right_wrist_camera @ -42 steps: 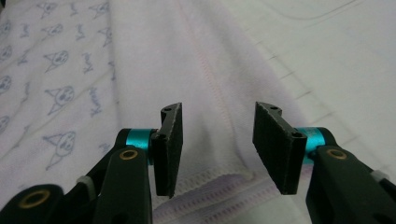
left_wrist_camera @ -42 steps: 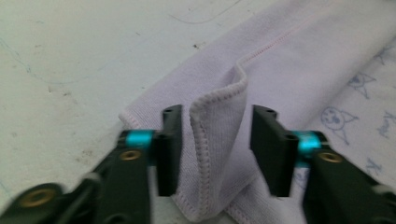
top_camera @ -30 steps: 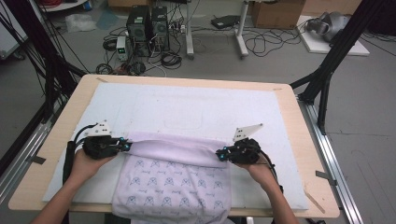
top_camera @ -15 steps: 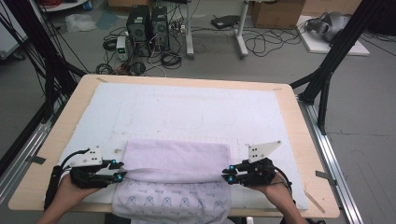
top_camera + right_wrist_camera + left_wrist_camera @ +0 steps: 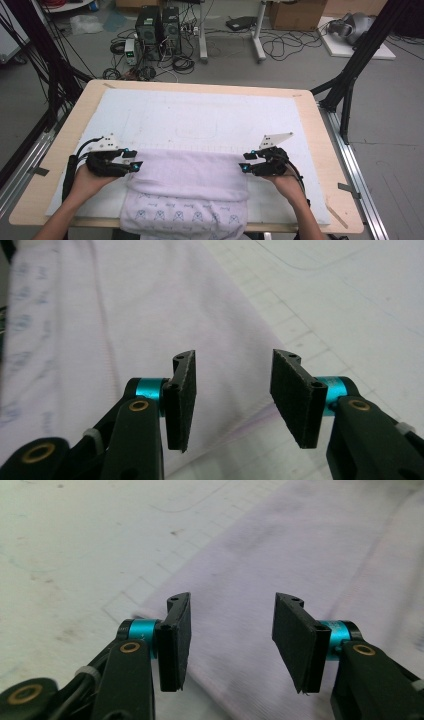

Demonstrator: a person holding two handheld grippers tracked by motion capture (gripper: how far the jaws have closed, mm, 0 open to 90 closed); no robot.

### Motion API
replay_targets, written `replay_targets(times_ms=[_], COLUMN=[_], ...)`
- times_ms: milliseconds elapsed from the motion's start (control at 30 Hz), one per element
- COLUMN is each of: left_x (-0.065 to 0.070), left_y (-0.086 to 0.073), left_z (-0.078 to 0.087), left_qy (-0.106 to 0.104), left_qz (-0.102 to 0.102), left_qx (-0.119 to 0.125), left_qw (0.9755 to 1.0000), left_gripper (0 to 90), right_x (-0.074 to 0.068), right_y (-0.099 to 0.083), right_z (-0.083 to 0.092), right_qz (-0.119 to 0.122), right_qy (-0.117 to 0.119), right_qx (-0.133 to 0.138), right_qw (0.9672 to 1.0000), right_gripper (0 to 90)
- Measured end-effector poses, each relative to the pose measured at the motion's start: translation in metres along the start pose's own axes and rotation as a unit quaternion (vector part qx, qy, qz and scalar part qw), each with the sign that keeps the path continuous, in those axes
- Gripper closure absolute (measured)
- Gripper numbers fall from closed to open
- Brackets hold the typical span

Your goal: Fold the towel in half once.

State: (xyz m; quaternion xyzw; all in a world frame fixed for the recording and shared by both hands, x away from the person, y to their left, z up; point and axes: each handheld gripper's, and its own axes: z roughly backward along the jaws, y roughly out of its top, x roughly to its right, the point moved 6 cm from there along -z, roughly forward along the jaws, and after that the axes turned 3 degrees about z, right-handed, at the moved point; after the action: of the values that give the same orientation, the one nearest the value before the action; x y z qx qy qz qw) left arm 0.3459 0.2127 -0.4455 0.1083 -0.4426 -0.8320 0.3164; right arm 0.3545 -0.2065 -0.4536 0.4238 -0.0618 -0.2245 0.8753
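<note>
- Both grippers, left gripper (image 5: 134,165) and right gripper (image 5: 245,167), have just opened; jaws released, nothing between them.
- Folded cloth (image 5: 190,175) now lies at the counter's (image 5: 320,130) near edge; this fold seems finished.

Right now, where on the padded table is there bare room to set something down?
The widest free patch is the white mat beyond the folded lilac cloth, up to the table's far wooden rim. Narrow strips lie outside the left gripper and right gripper. The near edge is crowded with cloth, hands and open jaws.
</note>
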Motion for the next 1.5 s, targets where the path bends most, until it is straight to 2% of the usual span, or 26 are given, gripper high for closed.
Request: replay_targets(times_ms=[100, 133, 233, 300, 367, 400, 433, 467, 500, 533, 567, 633, 700, 767, 800, 867, 967, 1067, 1167, 1233, 1267, 1300, 1333, 1367, 1433, 1500], left_x=[-0.018, -0.020, -0.029, -0.032, -0.032, -0.031, -0.030, -0.028, -0.026, -0.025, -0.026, -0.029, -0.035, -0.042, -0.046, -0.058, -0.077, -0.091, -0.101, -0.104, -0.105, -0.108, -0.110, -0.112, -0.115, -0.116], left_y=[0.005, 0.005, -0.004, -0.010, -0.010, -0.010, -0.010, -0.009, -0.009, -0.008, -0.008, -0.004, 0.003, 0.014, 0.022, 0.038, 0.067, 0.101, 0.138, 0.153, 0.153, 0.149, 0.144, 0.136, 0.118, 0.101], left_z=[-0.014, -0.018, -0.032, -0.040, -0.041, -0.041, -0.041, -0.041, -0.042, -0.042, -0.042, -0.044, -0.046, -0.051, -0.054, -0.059, -0.063, -0.062, -0.055, -0.051, -0.052, -0.055, -0.057, -0.059, -0.061, -0.063], left_qy=[0.025, 0.028, 0.036, 0.031, 0.038, 0.034, 0.032, 0.015, 0.008, 0.010, 0.011, 0.024, 0.035, 0.051, 0.060, 0.075, 0.090, 0.106, 0.123, 0.132, 0.133, 0.140, 0.144, 0.141, 0.134, 0.124], left_qz=[0.019, 0.023, 0.035, 0.053, 0.047, 0.043, 0.037, 0.040, 0.040, 0.033, 0.033, 0.034, 0.039, 0.039, 0.040, 0.050, 0.058, 0.043, 0.035, 0.026, 0.026, 0.032, 0.035, 0.041, 0.055, 0.066], left_qx=[-0.005, -0.011, -0.053, -0.076, -0.073, -0.072, -0.073, -0.072, -0.072, -0.074, -0.073, -0.067, -0.048, -0.035, -0.027, -0.010, -0.002, 0.003, 0.023, 0.027, 0.026, 0.013, -0.002, -0.009, -0.014, -0.028], left_qw=[0.9995, 0.9993, 0.9974, 0.9952, 0.9956, 0.9959, 0.9961, 0.9965, 0.9966, 0.9967, 0.9967, 0.9969, 0.9974, 0.9973, 0.9970, 0.9959, 0.9943, 0.9934, 0.9915, 0.9905, 0.9904, 0.9895, 0.9890, 0.9891, 0.9894, 0.9897], left_gripper=[47.5, 46.1, 43.0, 42.6, 45.1, 49.9, 56.1, 63.6, 74.4, 76.7, 79.7, 81.6, 82.6, 83.1, 83.3, 83.6, 83.7, 83.7, 83.7, 83.6, 82.1, 76.5, 67.6, 62.2, 57.7, 54.3], right_x=[0.011, 0.015, 0.021, 0.024, 0.025, 0.025, 0.025, 0.023, 0.022, 0.021, 0.020, 0.024, 0.037, 0.048, 0.055, 0.069, 0.094, 0.115, 0.133, 0.141, 0.145, 0.147, 0.148, 0.149, 0.147, 0.142], right_y=[-0.003, -0.005, -0.008, -0.011, -0.014, -0.013, -0.013, -0.012, -0.012, -0.011, -0.009, -0.008, -0.002, 0.005, 0.010, 0.022, 0.038, 0.060, 0.085, 0.100, 0.105, 0.106, 0.103, 0.101, 0.089, 0.076], right_z=[-0.010, -0.014, -0.022, -0.027, -0.030, -0.031, -0.031, -0.032, -0.033, -0.033, -0.032, -0.031, -0.027, -0.023, -0.021, -0.018, -0.013, -0.005, 0.006, 0.013, 0.016, 0.016, 0.014, 0.012, 0.003, -0.005], right_qz=[-0.009, -0.010, -0.015, -0.016, -0.018, -0.013, -0.010, -0.008, -0.006, 0.000, 0.005, -0.002, -0.009, -0.016, -0.014, -0.015, -0.023, -0.027, -0.022, -0.018, -0.026, -0.032, -0.040, -0.045, -0.063, -0.059], right_qy=[-0.011, -0.016, -0.021, -0.026, -0.022, -0.025, -0.026, -0.010, -0.006, 0.004, 0.011, 0.006, -0.019, -0.031, -0.040, -0.061, -0.086, -0.108, -0.129, -0.138, -0.134, -0.133, -0.136, -0.134, -0.115, -0.117], right_qx=[-0.010, -0.012, -0.021, -0.031, -0.040, -0.038, -0.039, -0.035, -0.035, -0.034, -0.033, -0.031, -0.029, -0.020, -0.024, -0.022, -0.025, -0.018, -0.017, -0.007, -0.003, 0.003, 0.005, 0.007, -0.002, -0.017], right_qw=[0.9998, 0.9997, 0.9994, 0.9990, 0.9988, 0.9989, 0.9988, 0.9993, 0.9994, 0.9994, 0.9994, 0.9995, 0.9994, 0.9992, 0.9988, 0.9978, 0.9957, 0.9936, 0.9912, 0.9902, 0.9906, 0.9906, 0.9898, 0.9899, 0.9914, 0.9912], right_gripper=[49.1, 46.9, 43.6, 42.3, 43.5, 46.5, 55.0, 65.0, 72.2, 81.0, 84.6, 86.0, 86.4, 86.5, 86.5, 86.5, 86.5, 86.5, 86.5, 86.4, 85.3, 81.7, 72.7, 66.4, 61.6, 55.5])
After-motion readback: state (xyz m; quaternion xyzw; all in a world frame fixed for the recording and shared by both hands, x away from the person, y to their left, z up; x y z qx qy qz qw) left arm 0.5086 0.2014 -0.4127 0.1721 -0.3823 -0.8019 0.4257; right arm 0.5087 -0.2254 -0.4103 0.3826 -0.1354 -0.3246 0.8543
